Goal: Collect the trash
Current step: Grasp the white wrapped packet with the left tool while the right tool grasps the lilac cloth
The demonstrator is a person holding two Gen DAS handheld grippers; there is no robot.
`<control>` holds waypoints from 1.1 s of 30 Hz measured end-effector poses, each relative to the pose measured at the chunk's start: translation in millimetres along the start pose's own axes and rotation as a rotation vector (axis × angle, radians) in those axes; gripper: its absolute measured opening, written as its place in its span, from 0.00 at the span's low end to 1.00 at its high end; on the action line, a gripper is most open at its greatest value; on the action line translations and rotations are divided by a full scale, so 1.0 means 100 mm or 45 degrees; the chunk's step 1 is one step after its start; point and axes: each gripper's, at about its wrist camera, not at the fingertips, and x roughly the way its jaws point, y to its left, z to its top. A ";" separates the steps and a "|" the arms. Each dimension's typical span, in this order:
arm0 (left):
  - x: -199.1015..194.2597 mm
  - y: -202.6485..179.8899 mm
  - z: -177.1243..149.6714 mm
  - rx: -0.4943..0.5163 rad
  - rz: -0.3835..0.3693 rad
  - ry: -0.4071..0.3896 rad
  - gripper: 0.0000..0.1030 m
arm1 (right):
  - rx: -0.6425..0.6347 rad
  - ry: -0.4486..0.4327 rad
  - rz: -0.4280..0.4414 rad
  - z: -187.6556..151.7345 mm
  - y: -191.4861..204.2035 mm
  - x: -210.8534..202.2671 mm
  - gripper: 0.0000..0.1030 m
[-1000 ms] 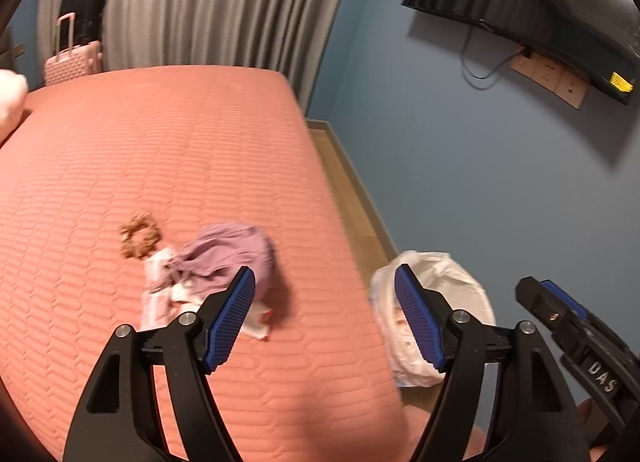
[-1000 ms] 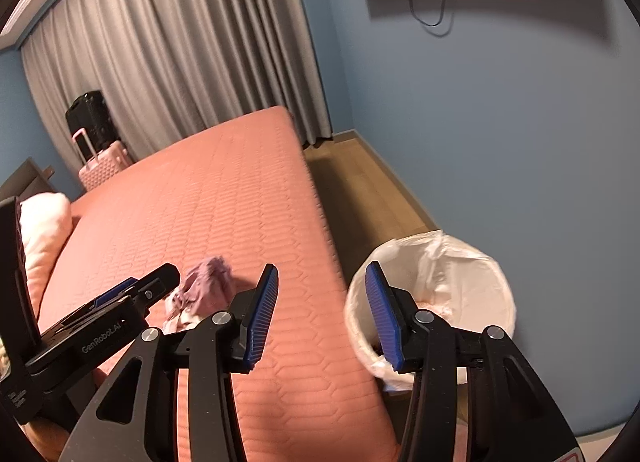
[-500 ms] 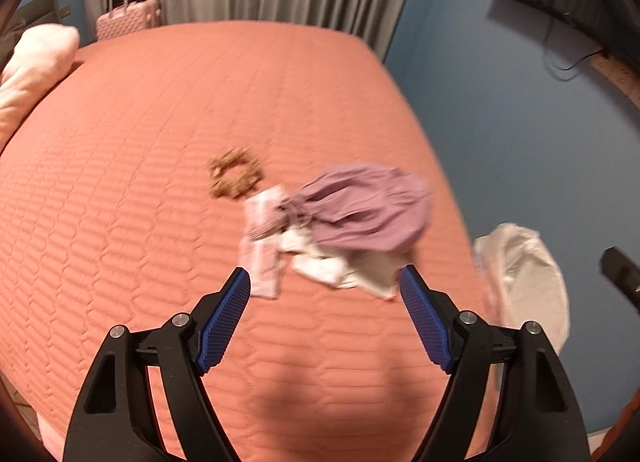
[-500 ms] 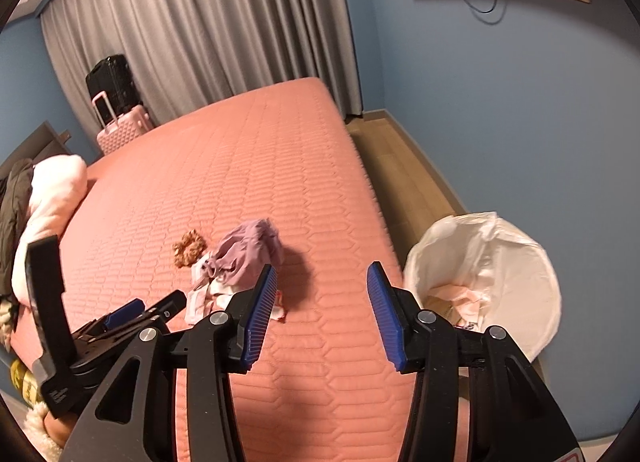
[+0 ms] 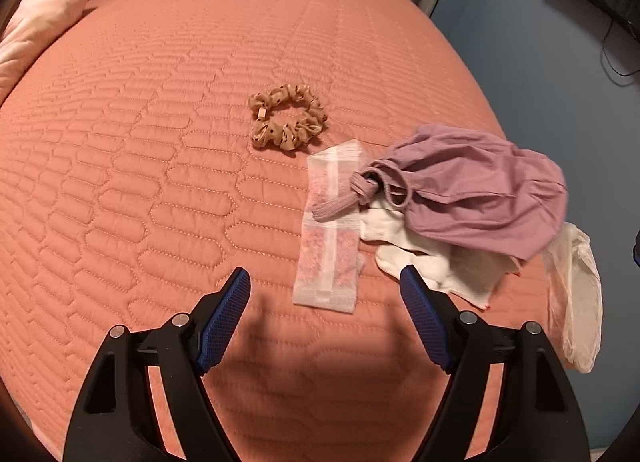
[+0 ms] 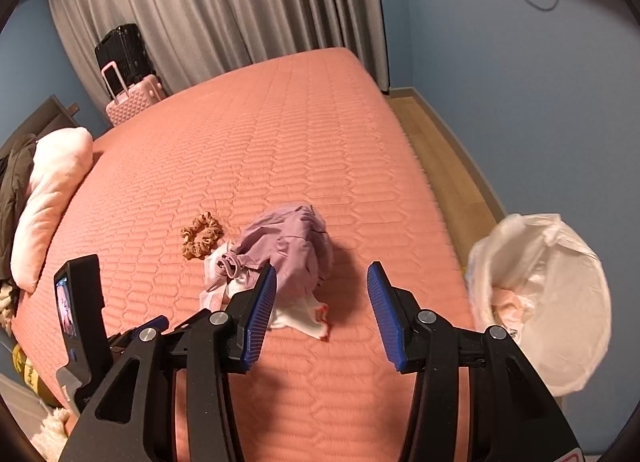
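Just ahead of the wide-open, empty left claw [image 5: 324, 286] lies a white wrapper [image 5: 329, 238]; the right claw [image 6: 322, 286] gapes empty too.

A flat translucent wrapper [image 5: 330, 238] with a pink pattern lies on the bed, its far end tucked under a crumpled mauve garment [image 5: 468, 190]. Crumpled white tissue [image 5: 432, 258] pokes from beneath. A white-lined trash bin [image 6: 560, 302] stands beside the bed.
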 end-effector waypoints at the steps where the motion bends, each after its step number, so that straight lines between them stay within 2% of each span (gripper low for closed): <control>1: 0.06 0.02 0.02 -0.009 -0.004 0.016 0.71 | -0.001 0.010 0.002 0.01 0.02 0.07 0.46; 5: 0.25 0.08 0.08 -0.033 -0.029 0.061 0.71 | 0.011 0.050 0.015 0.08 0.09 0.33 0.46; 8: 0.32 0.09 0.10 -0.036 -0.026 0.058 0.67 | 0.018 0.072 0.015 0.11 0.12 0.52 0.46; 11: 0.33 0.07 0.12 -0.007 -0.009 0.046 0.56 | 0.039 0.107 0.023 0.14 0.14 0.71 0.46; 13: 0.33 0.09 0.14 0.007 -0.006 0.041 0.43 | 0.062 0.133 0.037 0.13 0.14 0.81 0.46; 14: 0.33 0.10 0.14 0.010 -0.013 0.043 0.38 | 0.069 0.146 0.038 0.12 0.15 0.86 0.44; 15: 0.34 0.11 0.15 0.010 -0.024 0.045 0.27 | 0.074 0.154 0.040 0.11 0.15 0.90 0.38; 18: 0.32 0.13 0.16 0.008 -0.047 0.053 0.17 | 0.065 0.179 0.042 0.06 0.19 0.96 0.13; 20: 0.23 0.14 0.14 0.007 -0.052 0.035 0.17 | 0.051 0.185 0.050 0.04 0.23 0.95 0.07; 23: 0.02 0.13 0.11 0.002 -0.067 -0.004 0.16 | 0.033 0.153 0.072 0.04 0.26 0.82 0.04; 33: -0.78 -0.01 0.08 0.035 -0.154 -0.157 0.16 | 0.012 -0.092 0.105 0.34 0.24 -0.03 0.03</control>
